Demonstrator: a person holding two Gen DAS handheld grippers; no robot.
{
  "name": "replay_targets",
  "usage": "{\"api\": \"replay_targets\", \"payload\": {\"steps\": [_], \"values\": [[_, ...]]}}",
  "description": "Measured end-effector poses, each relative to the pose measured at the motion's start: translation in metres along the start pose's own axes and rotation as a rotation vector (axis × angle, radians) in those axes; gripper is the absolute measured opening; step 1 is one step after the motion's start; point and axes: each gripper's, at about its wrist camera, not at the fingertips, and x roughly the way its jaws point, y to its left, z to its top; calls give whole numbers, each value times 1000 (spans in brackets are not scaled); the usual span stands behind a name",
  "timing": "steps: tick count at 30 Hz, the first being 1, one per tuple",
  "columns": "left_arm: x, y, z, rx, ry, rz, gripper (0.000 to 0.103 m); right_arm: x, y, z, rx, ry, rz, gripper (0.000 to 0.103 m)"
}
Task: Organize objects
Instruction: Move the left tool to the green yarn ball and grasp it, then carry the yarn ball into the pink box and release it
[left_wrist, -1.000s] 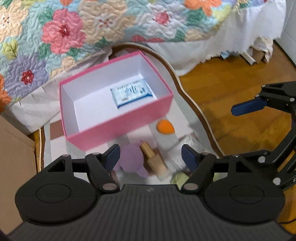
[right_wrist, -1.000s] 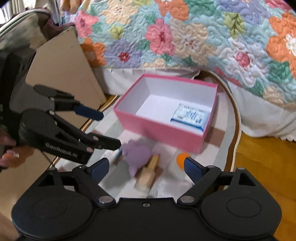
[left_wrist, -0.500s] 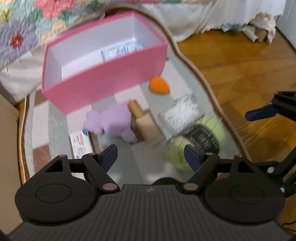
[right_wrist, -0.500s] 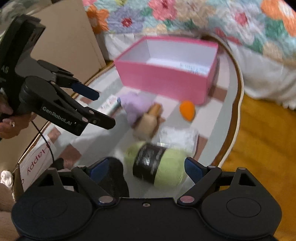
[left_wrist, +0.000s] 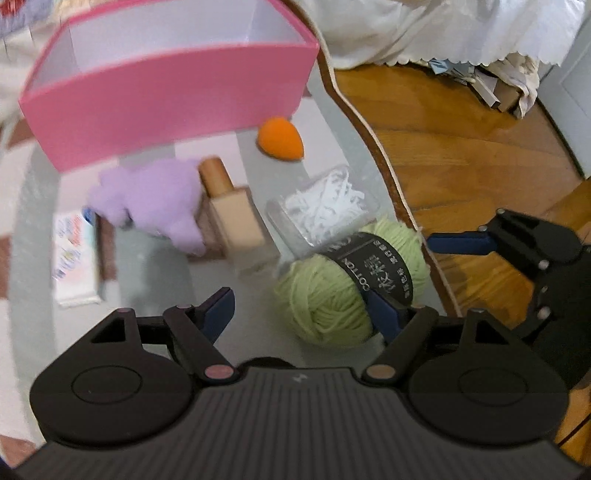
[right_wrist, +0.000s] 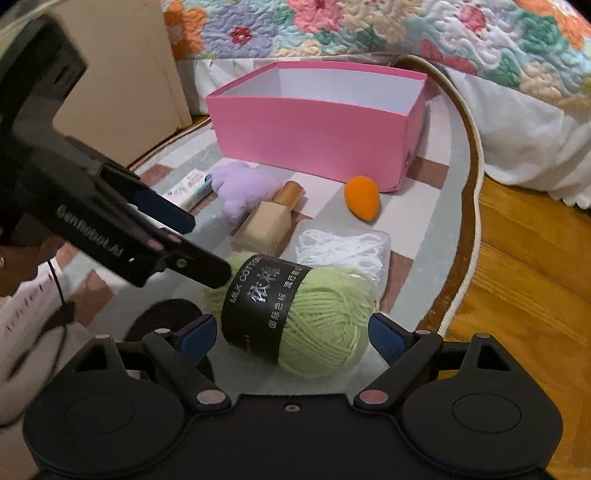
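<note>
A pink box (left_wrist: 166, 99) (right_wrist: 317, 125) stands open on the rug. In front of it lie a purple plush (left_wrist: 151, 199) (right_wrist: 243, 188), a beige bottle (left_wrist: 236, 221) (right_wrist: 273, 221), an orange sponge (left_wrist: 280, 138) (right_wrist: 362, 197), a clear pack of white string (left_wrist: 325, 206) (right_wrist: 343, 247), a small white packet (left_wrist: 75, 258) (right_wrist: 190, 188) and a green yarn ball (left_wrist: 343, 280) (right_wrist: 314, 314). My left gripper (left_wrist: 301, 314) is open, low over the rug beside the yarn. My right gripper (right_wrist: 291, 336) is open with the yarn between its fingers, not touching.
The rug's curved edge (right_wrist: 469, 229) borders wooden floor (left_wrist: 461, 147) on the right. A floral quilt (right_wrist: 369, 29) hangs behind the box. A cardboard panel (right_wrist: 122, 74) stands at the left. A dark object (right_wrist: 166, 317) lies near the yarn.
Both grippers have dropped lower and moved back from the box toward the near objects. The yarn ball has come into view and now sits between the right gripper's fingers.
</note>
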Motion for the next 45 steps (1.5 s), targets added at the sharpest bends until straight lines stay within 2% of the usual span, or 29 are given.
{"api": "replay_targets", "payload": {"steps": [2, 6, 8, 11, 17, 20, 22, 27, 31, 37, 41, 45], "values": [[5, 0, -2, -8, -8, -54, 79, 9, 2, -4, -18, 15, -7, 92], [11, -5, -7, -11, -35, -68, 78, 26, 8, -15, -85, 44, -79, 92], [15, -7, -7, -12, -24, -77, 77, 27, 7, -19, -76, 34, -68, 92], [20, -7, -7, -31, -9, -132, 69, 26, 6, -20, -34, 15, -30, 91], [14, -10, -10, -26, -5, -144, 65, 19, 8, -15, 23, -10, 14, 82], [5, -11, -13, -18, -2, -127, 63, 15, 17, -13, 18, 2, 13, 78], [-3, -16, -14, 27, 0, -94, 64, 9, 24, -10, 12, 5, 14, 77], [-40, -28, -15, 166, 17, -34, 60, -6, 38, 7, 12, 40, 36, 75], [-74, -27, -5, 157, 17, -31, 60, -28, 49, 28, -16, 35, 55, 74], [-133, -24, 21, 150, -25, -13, 60, -67, 58, 71, -25, -29, 77, 73], [-169, -19, 51, 134, 31, 0, 60, -86, 62, 103, -7, -50, 125, 73], [-208, -22, 81, 159, 34, 54, 59, -105, 64, 138, -2, -89, 170, 73]]}}
